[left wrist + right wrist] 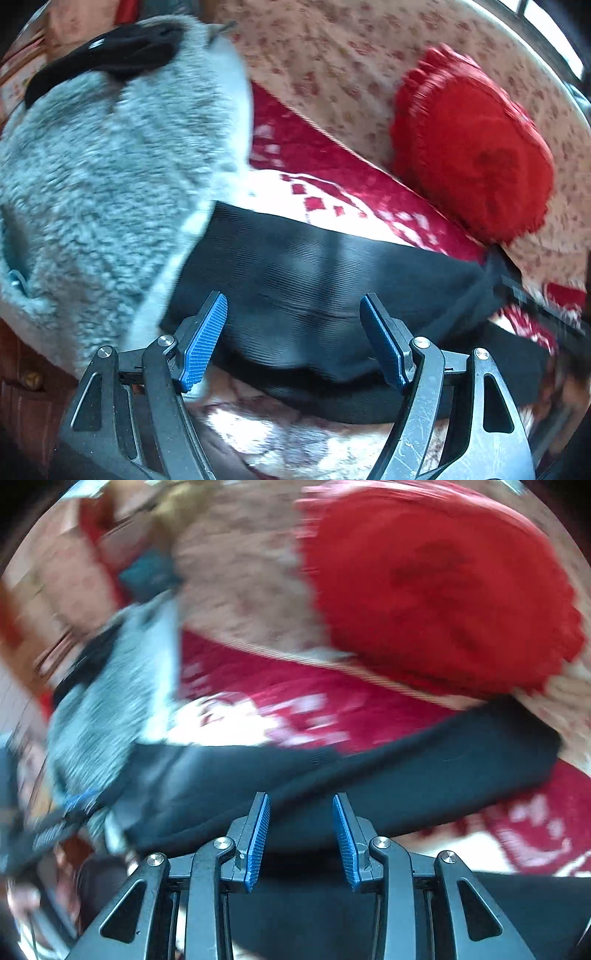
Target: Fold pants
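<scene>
Black pants point(295, 273) lie flat as a folded band across the red-and-white patterned blanket point(332, 192), centre of both views, so the fold looks mostly made. Left gripper point(293, 332) has its jaws wide apart with nothing between them, above the near edge of the pants, not pressing on the cloth. Right gripper point(301, 834) has jaws apart too, partway, and no cloth pinched; it reads as a let-go rather than a grip. Grey fleece jacket point(110, 166) sits at frame left, overlapping the pants' left end, probably just parked there. Red cushion point(472, 147) is upper right, clear of the pants. The right wrist view is heavily blurred, so fine contact there can't be told.
</scene>
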`<state>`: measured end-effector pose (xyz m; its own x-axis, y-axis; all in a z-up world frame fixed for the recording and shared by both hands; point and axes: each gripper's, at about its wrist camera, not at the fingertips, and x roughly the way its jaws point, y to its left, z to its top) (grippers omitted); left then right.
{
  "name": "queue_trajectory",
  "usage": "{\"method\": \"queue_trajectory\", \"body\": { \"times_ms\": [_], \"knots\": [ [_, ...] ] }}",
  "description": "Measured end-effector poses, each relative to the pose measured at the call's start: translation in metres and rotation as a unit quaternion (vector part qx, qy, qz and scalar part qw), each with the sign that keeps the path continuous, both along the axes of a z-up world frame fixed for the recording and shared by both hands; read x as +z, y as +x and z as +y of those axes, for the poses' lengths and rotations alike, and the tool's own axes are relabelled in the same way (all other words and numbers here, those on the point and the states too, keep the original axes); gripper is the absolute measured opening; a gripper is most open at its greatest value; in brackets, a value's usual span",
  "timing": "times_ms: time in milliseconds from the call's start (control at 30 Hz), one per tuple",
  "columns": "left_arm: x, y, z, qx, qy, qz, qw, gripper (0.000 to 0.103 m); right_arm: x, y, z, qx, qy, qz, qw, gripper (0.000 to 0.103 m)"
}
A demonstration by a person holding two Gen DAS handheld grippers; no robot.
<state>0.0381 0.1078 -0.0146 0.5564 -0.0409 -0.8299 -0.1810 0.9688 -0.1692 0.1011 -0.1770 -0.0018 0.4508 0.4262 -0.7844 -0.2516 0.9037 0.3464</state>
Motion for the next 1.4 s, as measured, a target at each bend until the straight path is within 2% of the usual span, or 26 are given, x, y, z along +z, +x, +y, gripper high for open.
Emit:
{"method": "queue_trajectory", "body": {
  "times_ms": [100, 200, 367, 400, 500, 600, 633, 767, 867, 967, 1000, 1067, 1100, 1133, 1200, 1267, 1333, 1400],
  "knots": [
    [-0.004, 0.003, -0.016, -0.026, -0.008, 0.003, 0.9996, 0.075, -0.005, 0.031, -0.026, -0.045, 0.027, 0.031, 0.998, 0.038],
    [-0.01, 0.008, -0.034, -0.049, 0.002, 0.011, 0.9987, 0.075, -0.015, 0.059, -0.036, -0.075, 0.038, 0.077, 0.993, 0.04],
    [-0.018, 0.012, -0.045, -0.063, 0.003, 0.026, 0.9977, 0.075, -0.042, 0.095, -0.037, -0.08, 0.009, 0.161, 0.984, 0.041],
    [-0.019, 0.012, -0.046, -0.064, 0.0, 0.03, 0.9975, 0.075, -0.045, 0.098, -0.037, -0.077, 0.012, 0.166, 0.983, 0.04],
    [-0.02, 0.011, -0.047, -0.062, -0.002, 0.032, 0.9976, 0.075, -0.037, 0.094, -0.035, -0.058, -0.028, 0.137, 0.988, 0.009],
    [-0.02, 0.009, -0.045, -0.056, -0.006, 0.033, 0.9979, 0.075, -0.025, 0.073, -0.041, -0.039, -0.046, 0.1, 0.993, 0.005],
    [-0.019, 0.008, -0.042, -0.053, -0.009, 0.033, 0.998, 0.075, -0.021, 0.065, -0.045, -0.04, -0.049, 0.091, 0.994, 0.0],
    [-0.015, 0.001, -0.037, -0.045, -0.016, 0.03, 0.9984, 0.075, 0.002, 0.011, -0.071, -0.042, -0.029, 0.062, 0.997, 0.0],
    [-0.016, -0.003, -0.037, -0.043, -0.028, 0.034, 0.9981, 0.075, 0.007, -0.025, -0.082, -0.033, -0.025, 0.06, 0.997, 0.0],
    [-0.014, -0.005, -0.042, -0.045, -0.041, 0.036, 0.9975, 0.075, 0.01, -0.028, -0.095, -0.064, -0.002, 0.048, 0.997, 0.001],
    [-0.013, -0.007, -0.046, -0.05, -0.045, 0.035, 0.9971, 0.075, 0.011, -0.025, -0.097, -0.075, 0.007, 0.046, 0.996, 0.006],
    [-0.011, -0.009, -0.051, -0.059, -0.051, 0.035, 0.9963, 0.075, 0.016, -0.011, -0.092, -0.077, 0.024, 0.039, 0.996, 0.03],
    [-0.01, -0.009, -0.053, -0.063, -0.052, 0.035, 0.996, 0.075, 0.02, 0.0, -0.082, -0.063, 0.02, 0.032, 0.997, 0.047],
    [-0.01, -0.01, -0.056, -0.071, -0.052, 0.038, 0.9954, 0.075, 0.022, 0.009, -0.072, -0.046, 0.009, 0.027, 0.999, 0.048],
    [-0.013, -0.01, -0.058, -0.084, -0.053, 0.044, 0.9941, 0.075, 0.023, 0.029, -0.044, 0.022, -0.035, 0.013, 0.999, 0.047],
    [-0.017, -0.011, -0.058, -0.097, -0.056, 0.054, 0.9923, 0.075, 0.021, 0.041, -0.021, 0.085, -0.084, -0.007, 0.993, 0.047],
    [-0.021, -0.011, -0.056, -0.105, -0.056, 0.062, 0.991, 0.075, 0.017, 0.046, -0.002, 0.171, -0.143, -0.037, 0.974, 0.047],
    [-0.022, -0.009, -0.052, -0.104, -0.051, 0.069, 0.9909, 0.075, 0.013, 0.048, 0.008, 0.242, -0.188, -0.047, 0.951, 0.047]
  ]
}}
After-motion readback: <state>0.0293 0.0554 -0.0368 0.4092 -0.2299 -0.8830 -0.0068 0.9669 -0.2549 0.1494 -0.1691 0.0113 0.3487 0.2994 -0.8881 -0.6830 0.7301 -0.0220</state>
